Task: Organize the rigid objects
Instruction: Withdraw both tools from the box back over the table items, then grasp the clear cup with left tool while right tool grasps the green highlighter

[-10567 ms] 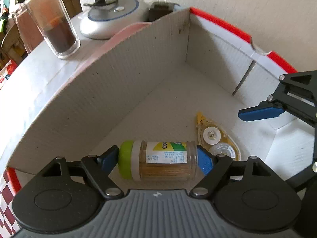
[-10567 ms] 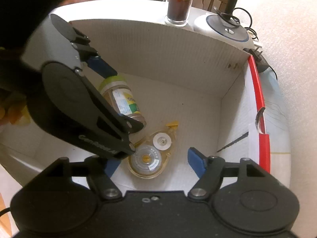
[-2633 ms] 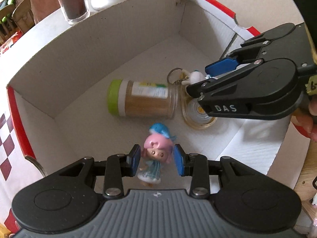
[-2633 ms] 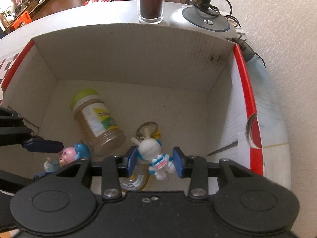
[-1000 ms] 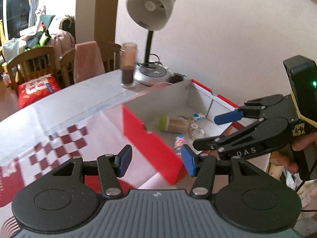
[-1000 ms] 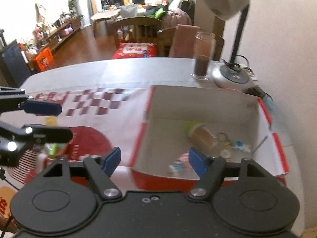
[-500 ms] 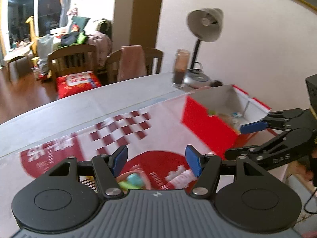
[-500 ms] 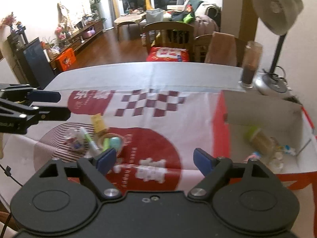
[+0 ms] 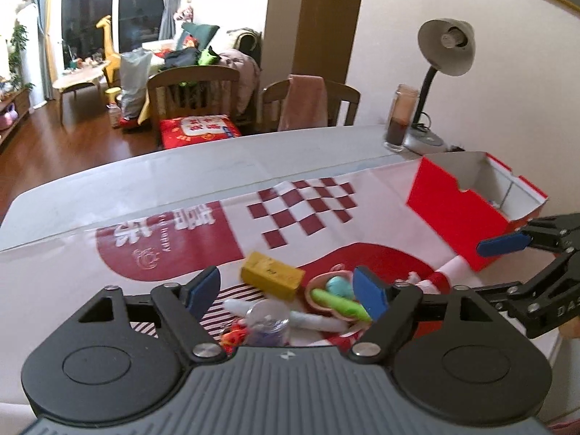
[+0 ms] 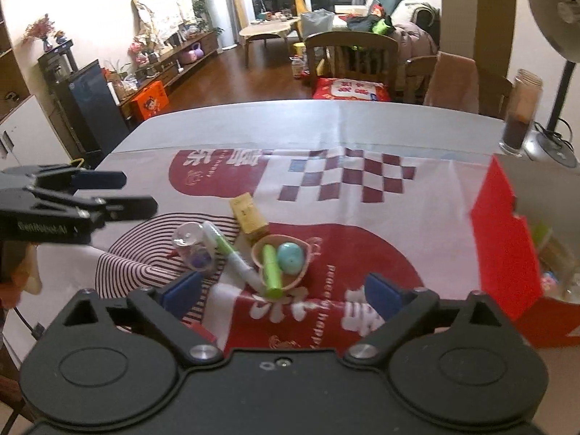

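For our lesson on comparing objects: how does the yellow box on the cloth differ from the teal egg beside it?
The yellow box is a flat-sided block with sharp edges; the teal egg is smooth and rounded. The yellow box lies straight on the red and white cloth, while the teal egg sits inside a small tan bowl next to a green tube. The yellow box is the longer of the two. Both are still outside the red box, untouched by either gripper.

Grey-shaded desk lamp (image 9: 445,45) stands at the far corner of the white table (image 9: 152,177), a tall clear glass of dark liquid (image 9: 400,123) just beside its base. Two wooden chairs (image 10: 353,54) behind the table; one holds a red printed cushion (image 9: 197,128). Yellow giraffe figure (image 9: 108,43) near the dark window.
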`<control>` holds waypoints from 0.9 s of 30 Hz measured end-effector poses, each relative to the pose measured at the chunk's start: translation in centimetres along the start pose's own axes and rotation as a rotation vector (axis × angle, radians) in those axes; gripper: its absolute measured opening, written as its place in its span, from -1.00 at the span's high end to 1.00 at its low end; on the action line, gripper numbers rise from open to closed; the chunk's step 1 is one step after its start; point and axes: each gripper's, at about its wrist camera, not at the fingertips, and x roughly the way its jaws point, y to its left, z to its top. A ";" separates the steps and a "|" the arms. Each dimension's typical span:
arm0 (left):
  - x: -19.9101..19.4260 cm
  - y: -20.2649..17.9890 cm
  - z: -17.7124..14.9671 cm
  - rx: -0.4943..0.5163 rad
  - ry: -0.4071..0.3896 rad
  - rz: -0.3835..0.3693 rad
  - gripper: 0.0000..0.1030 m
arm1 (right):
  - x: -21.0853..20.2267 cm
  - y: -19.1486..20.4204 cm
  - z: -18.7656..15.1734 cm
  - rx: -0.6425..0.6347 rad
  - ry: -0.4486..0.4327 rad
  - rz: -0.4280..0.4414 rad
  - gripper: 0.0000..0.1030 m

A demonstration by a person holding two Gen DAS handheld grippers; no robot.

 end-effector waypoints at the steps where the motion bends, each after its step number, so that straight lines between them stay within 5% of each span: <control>1: 0.2 0.2 -0.5 0.006 0.000 0.010 -0.58 | 0.3 0.3 0.0 -0.004 -0.002 -0.001 -0.98; 14: 4.5 1.2 -5.3 0.044 0.012 0.026 -0.58 | 6.4 0.9 -0.5 -0.018 0.079 -0.032 -0.96; 27: 7.4 0.9 -7.0 0.099 0.009 0.058 -0.58 | 10.6 1.2 -0.9 -0.007 0.187 -0.059 -0.31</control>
